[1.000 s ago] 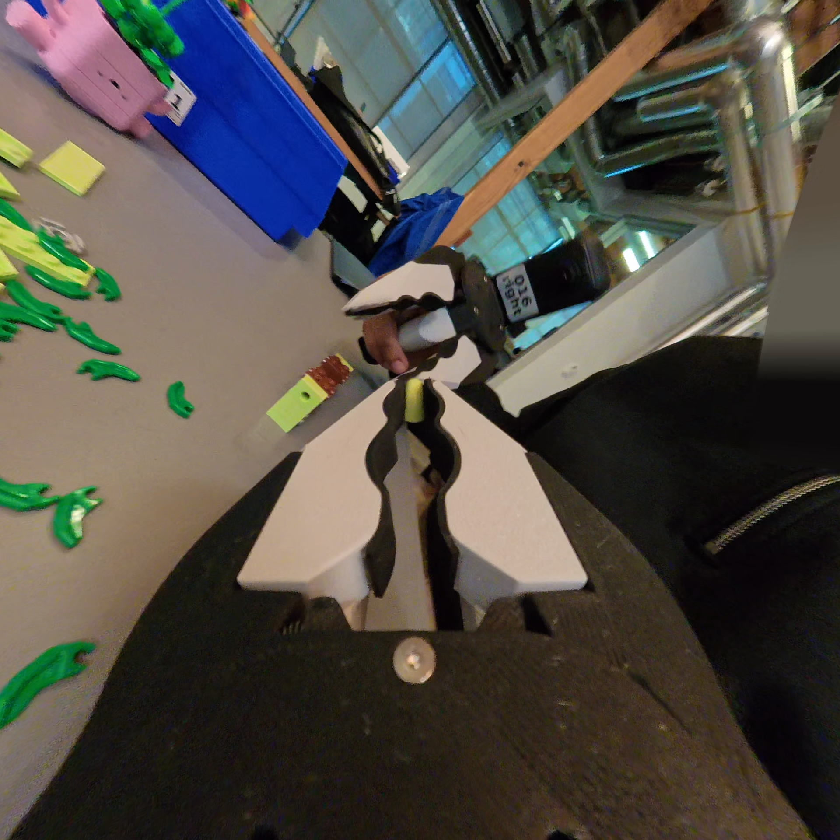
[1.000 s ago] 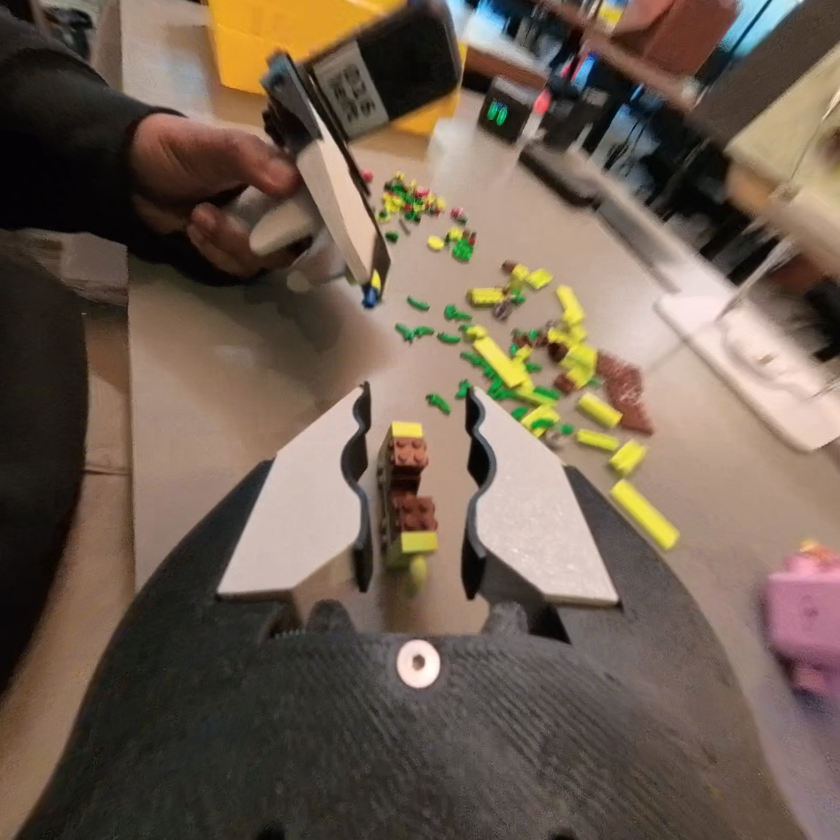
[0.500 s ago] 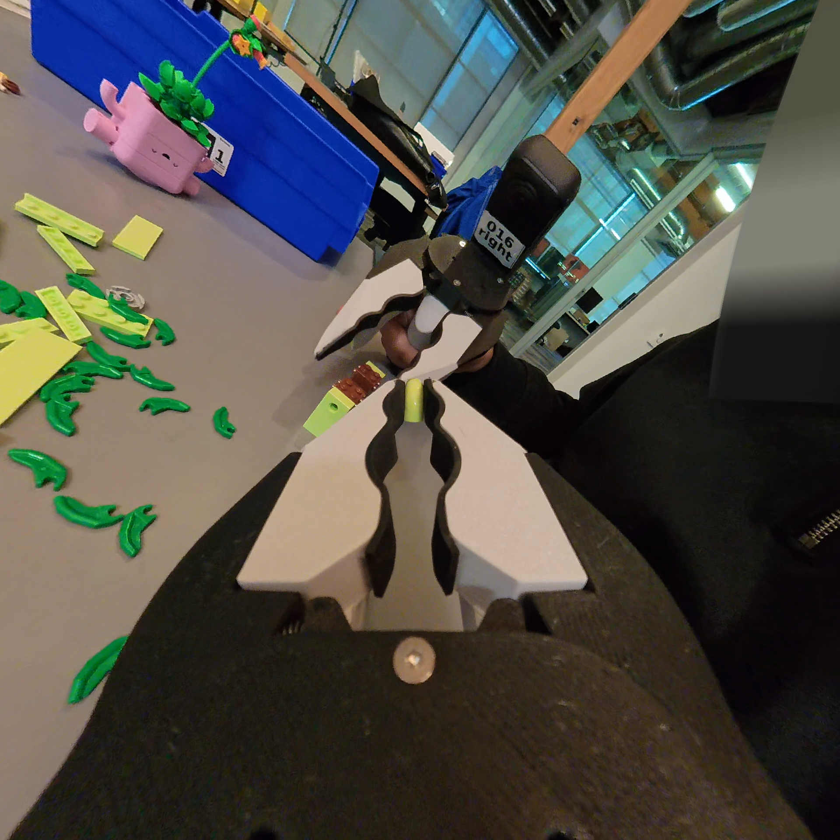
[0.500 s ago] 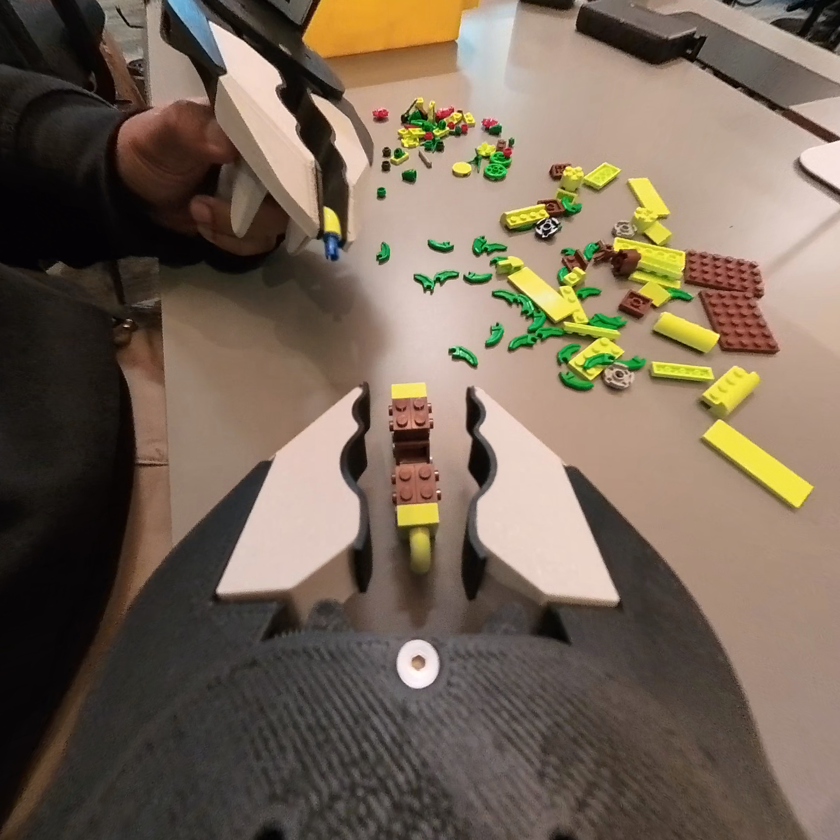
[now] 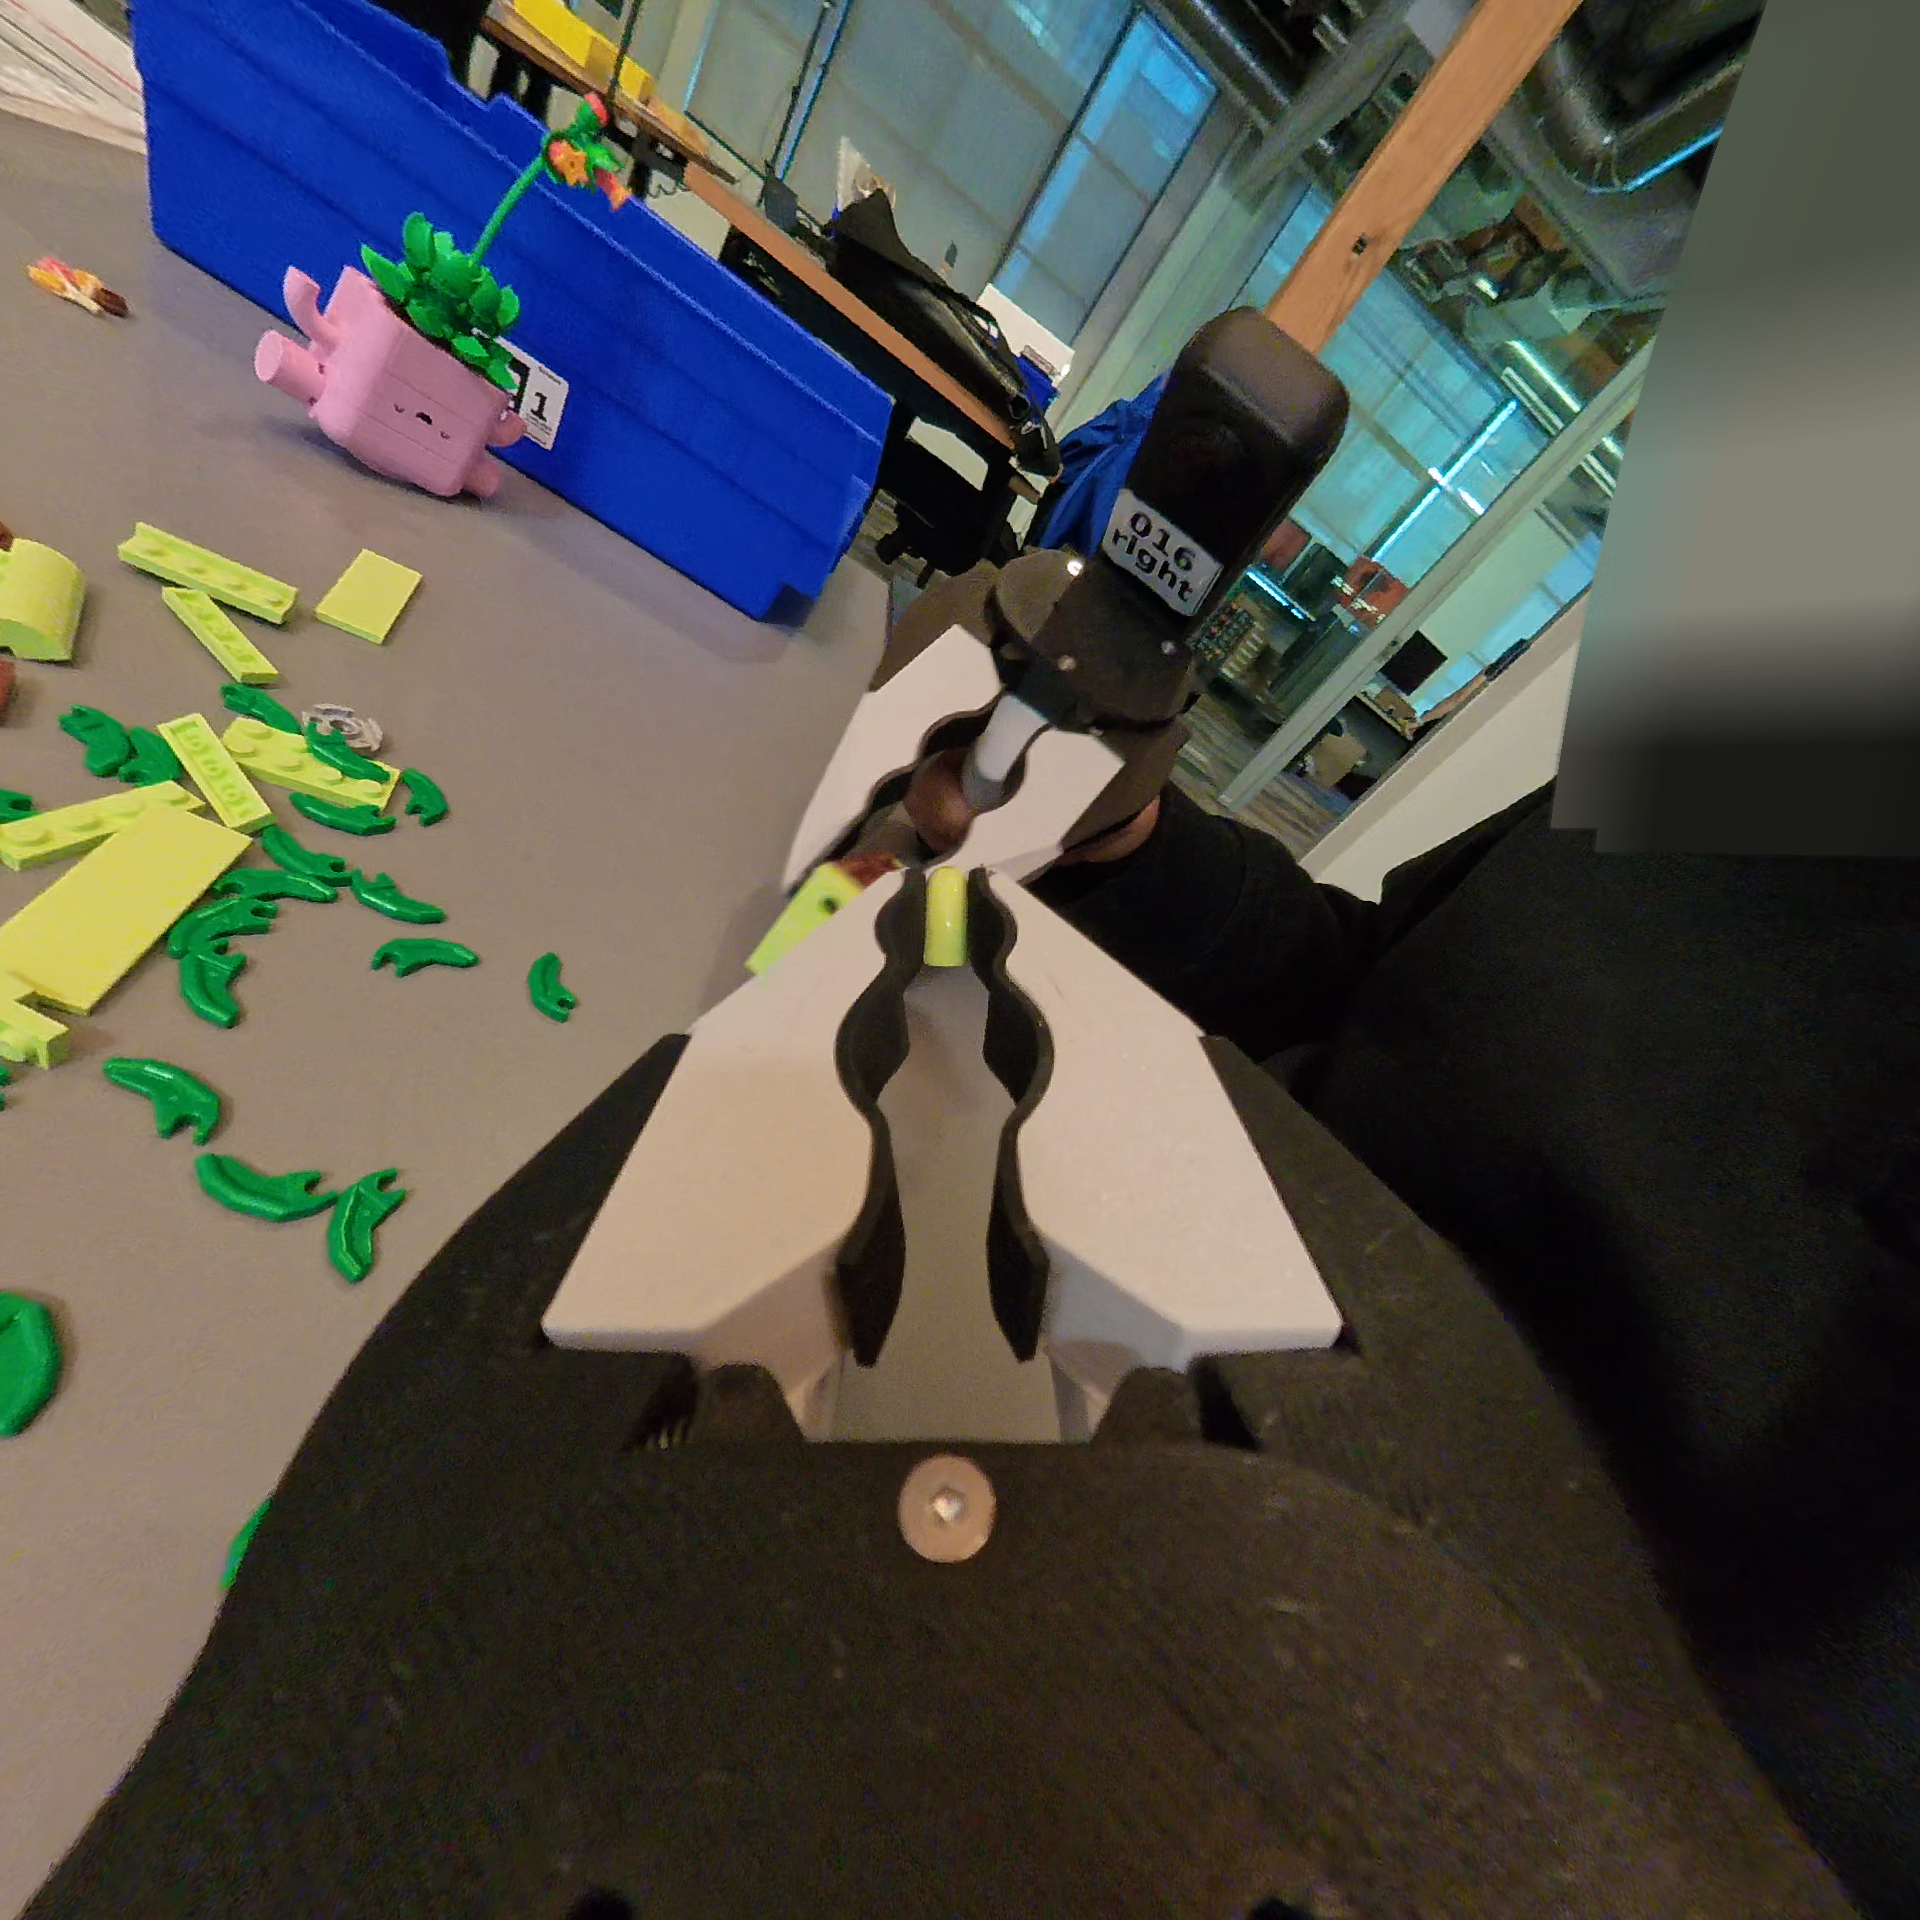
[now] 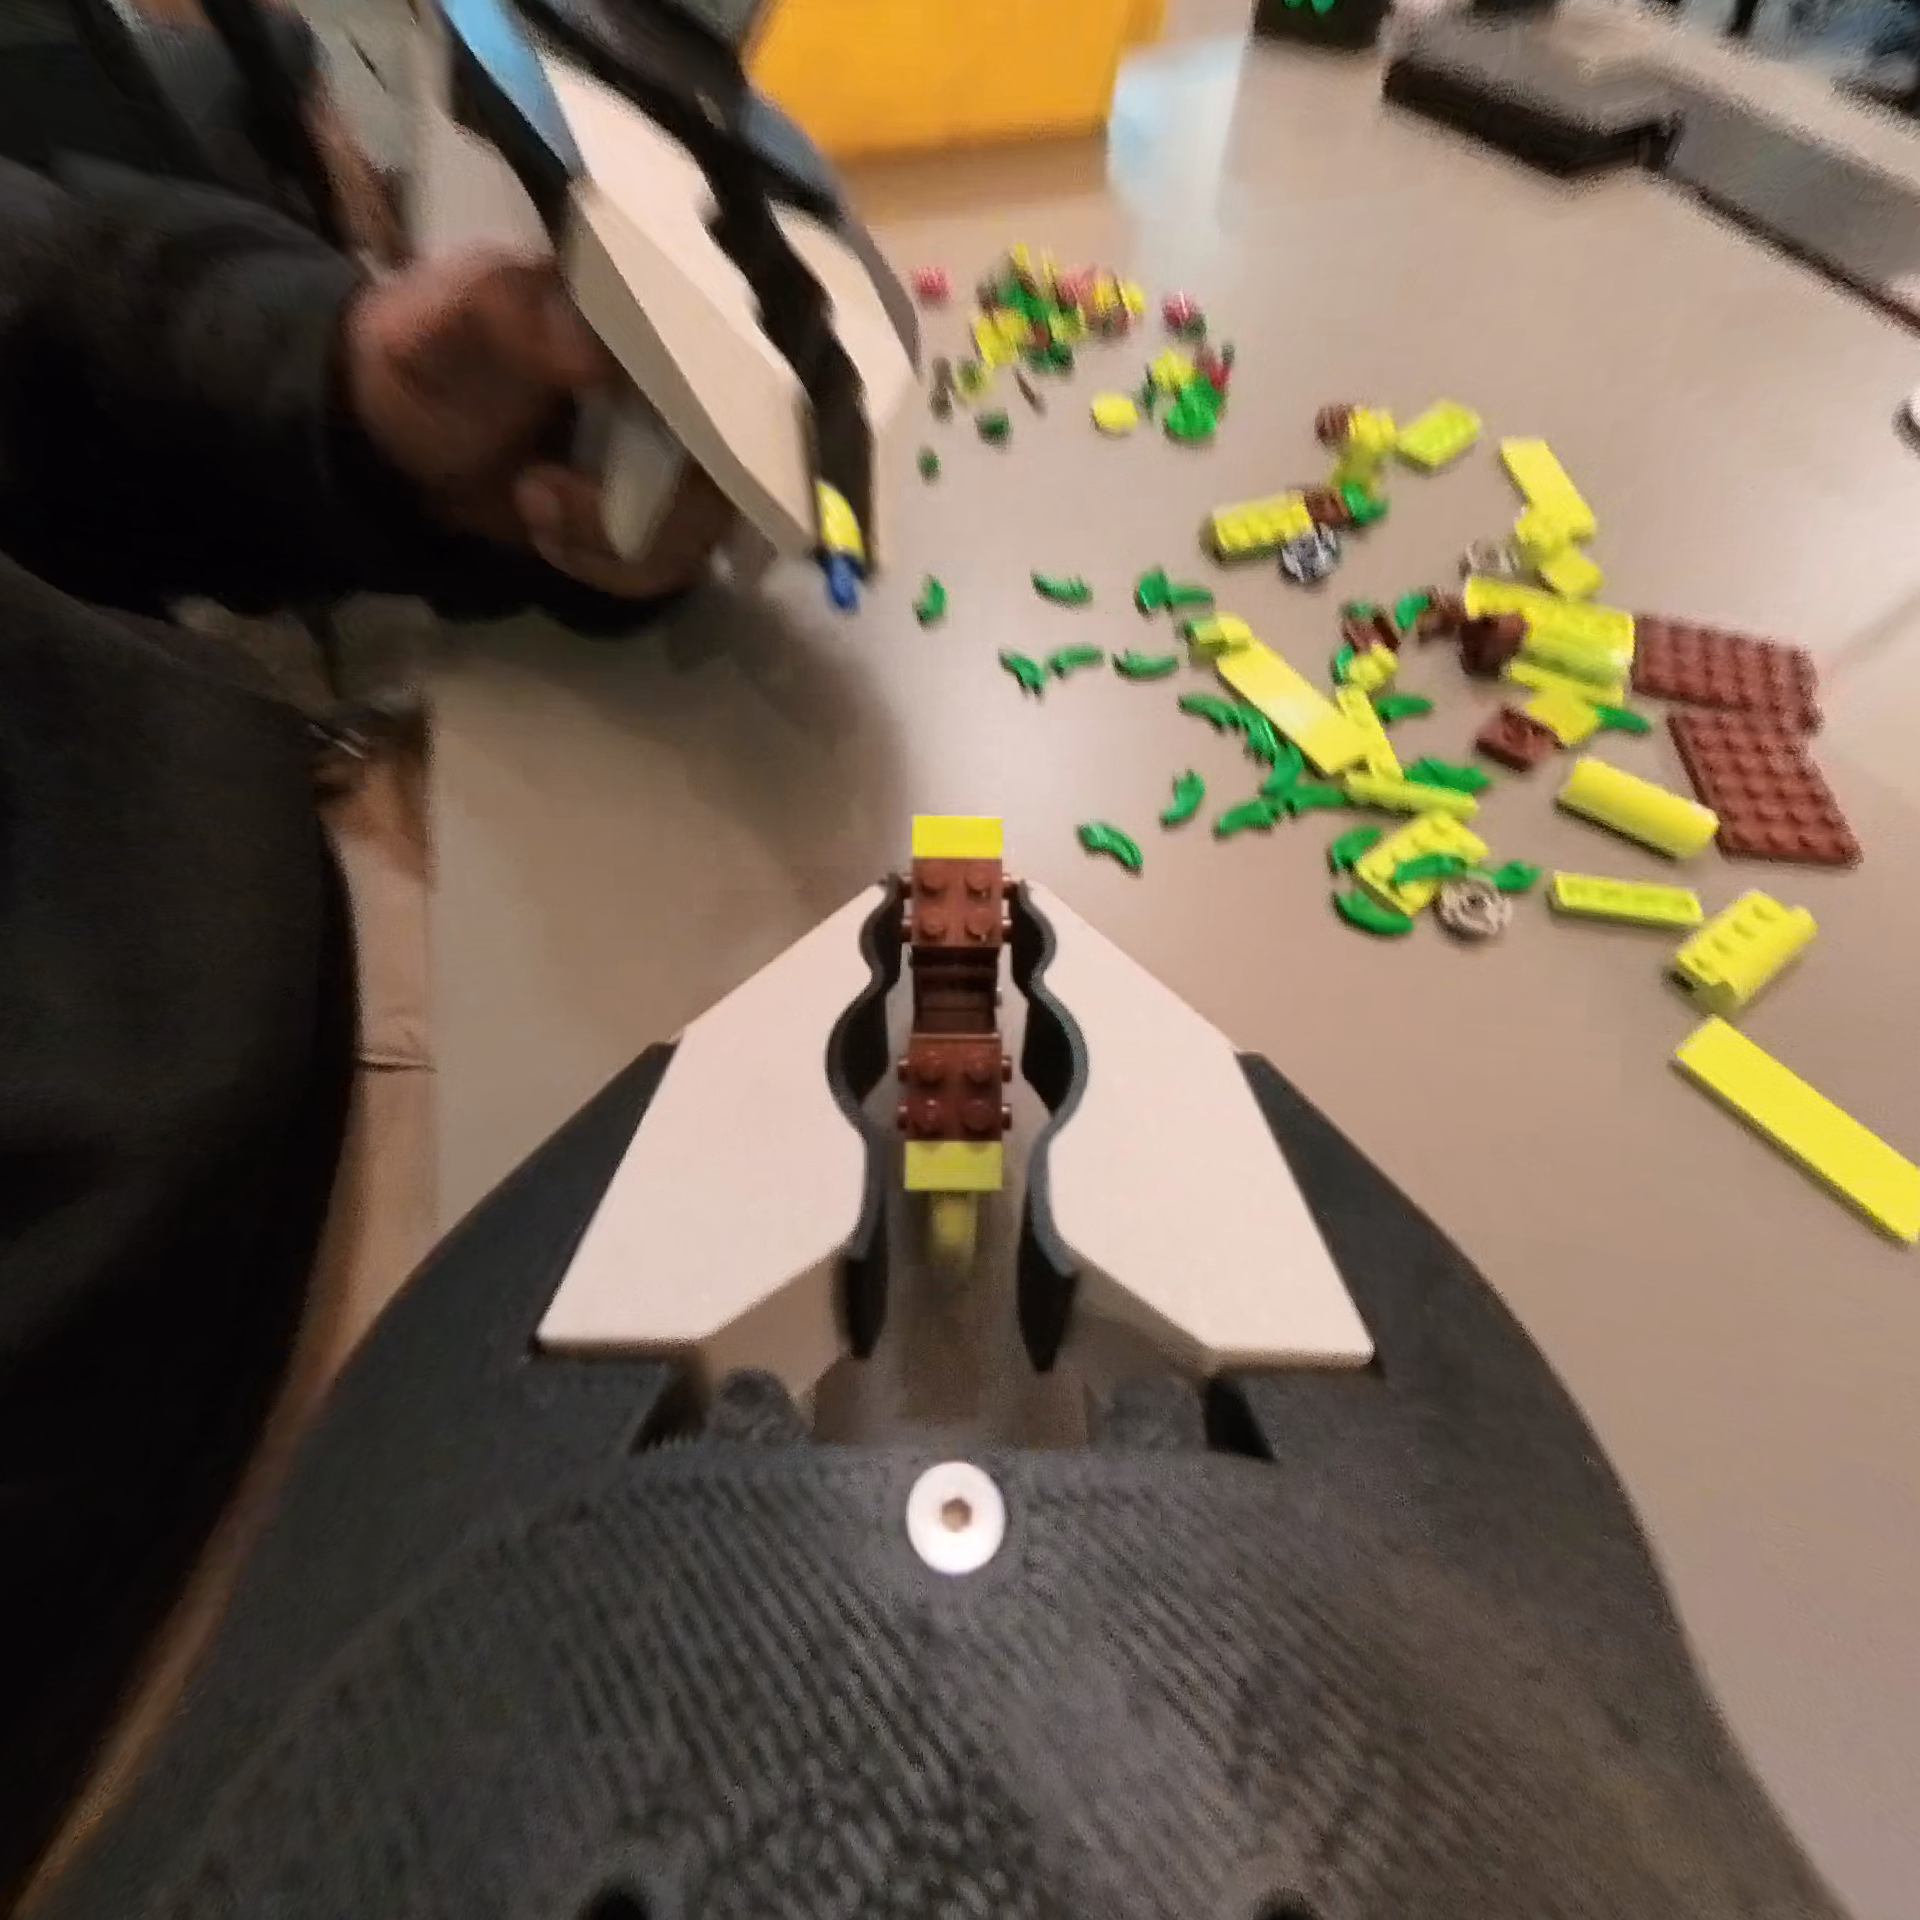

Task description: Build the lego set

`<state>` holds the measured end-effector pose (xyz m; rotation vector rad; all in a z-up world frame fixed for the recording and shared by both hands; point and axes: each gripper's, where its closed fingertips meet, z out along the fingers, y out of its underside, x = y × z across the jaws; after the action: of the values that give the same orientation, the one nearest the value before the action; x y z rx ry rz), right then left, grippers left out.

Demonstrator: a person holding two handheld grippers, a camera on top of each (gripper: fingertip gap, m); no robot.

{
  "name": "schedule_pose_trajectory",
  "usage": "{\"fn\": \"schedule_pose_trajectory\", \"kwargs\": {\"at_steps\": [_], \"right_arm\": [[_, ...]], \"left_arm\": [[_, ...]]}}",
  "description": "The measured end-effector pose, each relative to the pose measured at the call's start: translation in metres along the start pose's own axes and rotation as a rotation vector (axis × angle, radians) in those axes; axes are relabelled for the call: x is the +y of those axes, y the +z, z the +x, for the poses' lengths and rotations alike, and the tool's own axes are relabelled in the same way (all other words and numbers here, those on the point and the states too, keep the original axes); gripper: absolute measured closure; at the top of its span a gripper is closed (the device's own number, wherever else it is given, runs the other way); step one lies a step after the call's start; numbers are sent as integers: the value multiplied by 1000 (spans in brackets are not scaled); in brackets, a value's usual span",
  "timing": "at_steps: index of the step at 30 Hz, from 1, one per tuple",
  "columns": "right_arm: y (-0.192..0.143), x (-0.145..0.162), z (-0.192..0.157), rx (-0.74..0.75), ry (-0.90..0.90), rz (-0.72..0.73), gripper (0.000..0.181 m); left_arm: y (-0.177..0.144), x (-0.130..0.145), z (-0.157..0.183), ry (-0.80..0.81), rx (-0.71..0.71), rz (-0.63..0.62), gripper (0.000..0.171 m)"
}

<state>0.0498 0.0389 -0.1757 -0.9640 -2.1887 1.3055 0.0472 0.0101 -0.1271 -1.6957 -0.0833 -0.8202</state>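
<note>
My right tongs (image 6: 956,914) grip the brown-and-yellow brick stack (image 6: 954,997); my left tongs (image 5: 945,894) pinch a lime peg (image 5: 945,920).

The left gripper (image 5: 943,914) pinches a small lime-green piece (image 5: 945,920) at its fingertips above the grey table (image 5: 582,727), with the right gripper (image 5: 966,800) just beyond it, green leaf pieces (image 5: 270,1184) scattered left, and a pink planter model (image 5: 400,390) before a blue bin (image 5: 623,343).

Place: open workshop or lab hall.
Signs: grey worktable (image 5: 582,665), blue storage bin (image 5: 582,343), glass partitions (image 5: 1132,187), exposed ducts (image 5: 1621,94) (overhead), wooden beam (image 5: 1423,156).
</note>
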Motion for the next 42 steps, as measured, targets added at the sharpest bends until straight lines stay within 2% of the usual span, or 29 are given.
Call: {"fn": "schedule_pose_trajectory", "kwargs": {"at_steps": [3, 7, 10, 23, 35, 42], "right_arm": [[-14, -30, -19, -160, 91, 198, 164], [-25, -43, -30, -303, 205, 301, 164], [-21, -41, -36, -332, 209, 273, 164], [-16, -35, -43, -344, 186, 221, 164], [-21, -37, -46, -374, 185, 240, 164], [-22, -35, -46, -387, 202, 228, 165]], "left_arm": [[-1, -2, 4, 42, 1, 5, 166], [2, -1, 15, 105, 23, -3, 166], [5, -1, 24, 137, 43, -2, 166], [11, 13, 24, 150, 38, -104, 165], [13, 13, 30, 85, 62, -106, 165], [15, 14, 29, 143, 19, -117, 165]]}}
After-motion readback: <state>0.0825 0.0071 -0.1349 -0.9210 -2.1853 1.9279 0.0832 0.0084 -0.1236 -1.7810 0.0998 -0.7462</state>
